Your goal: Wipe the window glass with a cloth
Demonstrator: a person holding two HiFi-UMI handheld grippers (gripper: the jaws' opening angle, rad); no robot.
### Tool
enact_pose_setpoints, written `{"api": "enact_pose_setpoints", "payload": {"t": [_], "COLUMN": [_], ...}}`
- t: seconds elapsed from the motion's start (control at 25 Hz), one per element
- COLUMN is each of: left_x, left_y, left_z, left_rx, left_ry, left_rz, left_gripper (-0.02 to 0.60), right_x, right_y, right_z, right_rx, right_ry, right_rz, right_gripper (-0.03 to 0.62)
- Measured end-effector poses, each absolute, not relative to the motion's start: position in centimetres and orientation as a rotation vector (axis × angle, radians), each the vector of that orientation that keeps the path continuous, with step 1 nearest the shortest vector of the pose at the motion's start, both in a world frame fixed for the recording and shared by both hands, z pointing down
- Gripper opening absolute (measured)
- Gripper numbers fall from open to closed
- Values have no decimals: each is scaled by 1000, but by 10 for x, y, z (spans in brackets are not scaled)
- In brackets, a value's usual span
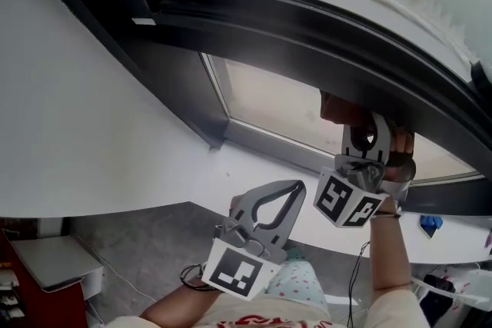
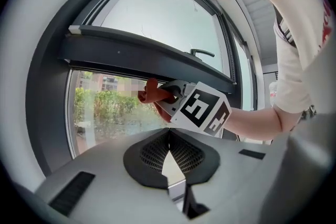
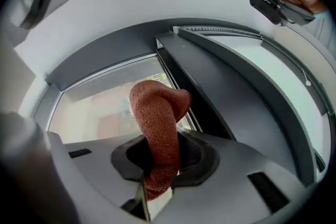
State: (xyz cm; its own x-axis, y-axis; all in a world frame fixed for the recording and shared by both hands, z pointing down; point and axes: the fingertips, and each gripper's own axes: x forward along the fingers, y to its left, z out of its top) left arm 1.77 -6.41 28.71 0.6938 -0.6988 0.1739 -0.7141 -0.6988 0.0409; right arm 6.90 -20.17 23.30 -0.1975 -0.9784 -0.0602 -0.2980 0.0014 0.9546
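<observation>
Cloth (image 3: pixel 156 123) is sitting clamped in the right tool (image 3: pixel 157 173), up at the top edge of the lower window glass (image 1: pixel 273 100), under the dark crossbar (image 1: pixel 307 34). The left tool (image 2: pixel 169 136) is hanging below, jaws together, empty. Wiping seems to be in hand; the next stroke is calling for steady pressure along the pane.

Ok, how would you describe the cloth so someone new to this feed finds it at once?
Find the dark-framed window and its lower pane of glass. Near that pane's top edge, just under the crossbar, the right tongs pinch the cloth. It is the only rust-red, knitted thing there.
</observation>
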Motion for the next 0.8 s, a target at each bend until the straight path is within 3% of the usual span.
{"api": "enact_pose_setpoints", "payload": {"t": [0.32,0.8], "left_x": [6,-17], "left_y": [-67,-76], "left_z": [301,315], "left_rx": [2764,2720], "left_ry": [-1160,-1193], "left_rz": [204,215], "left_gripper": [21,21], "right_x": [52,33], "right_y": [-211,-217], "right_z": [244,331], "right_rx": [1359,1234], "right_ry": [-1551,-1636], "right_rz": [-1278,-1133], "right_gripper": [82,81]}}
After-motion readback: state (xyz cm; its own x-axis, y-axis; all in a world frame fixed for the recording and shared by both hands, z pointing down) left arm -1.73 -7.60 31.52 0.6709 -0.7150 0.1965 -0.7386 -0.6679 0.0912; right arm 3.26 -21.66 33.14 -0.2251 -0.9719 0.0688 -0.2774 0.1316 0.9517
